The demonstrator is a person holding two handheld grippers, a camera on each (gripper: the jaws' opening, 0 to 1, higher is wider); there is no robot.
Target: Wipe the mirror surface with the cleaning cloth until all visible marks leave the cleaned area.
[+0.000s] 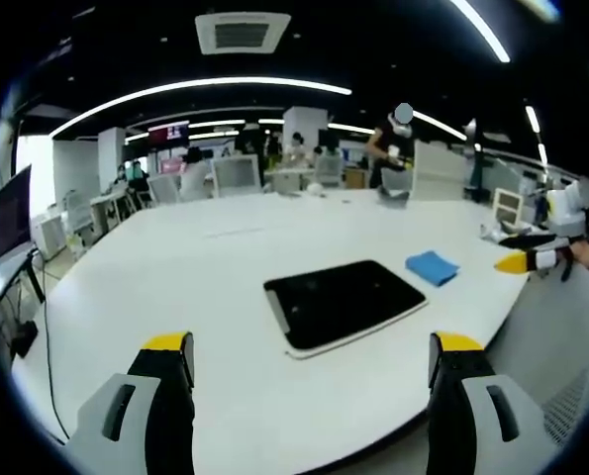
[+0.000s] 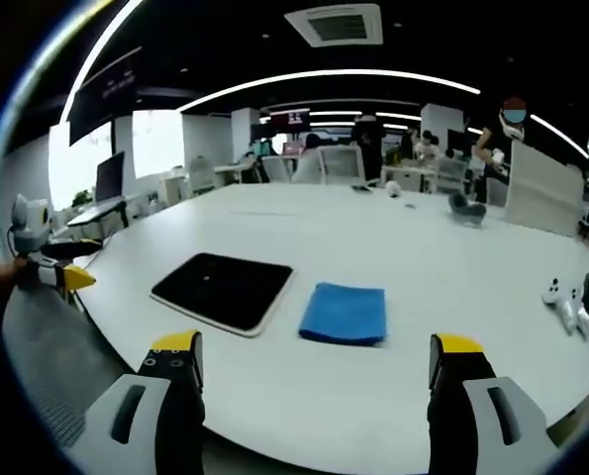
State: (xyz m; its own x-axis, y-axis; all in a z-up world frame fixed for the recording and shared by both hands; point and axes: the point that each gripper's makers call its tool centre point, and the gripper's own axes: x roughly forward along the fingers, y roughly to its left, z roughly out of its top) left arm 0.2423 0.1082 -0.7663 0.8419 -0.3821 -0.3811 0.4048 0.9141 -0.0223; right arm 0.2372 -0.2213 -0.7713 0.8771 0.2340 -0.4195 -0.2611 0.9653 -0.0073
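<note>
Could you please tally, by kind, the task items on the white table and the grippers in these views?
Mirror: 1
Blue cleaning cloth: 1
Grippers: 2, the left gripper and the right gripper, both open and empty
Total: 4

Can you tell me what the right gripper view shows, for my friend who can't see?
A blue cloth lies folded on a big white table, beside a dark flat mirror. The right gripper waits open in front, touching nothing.
</note>
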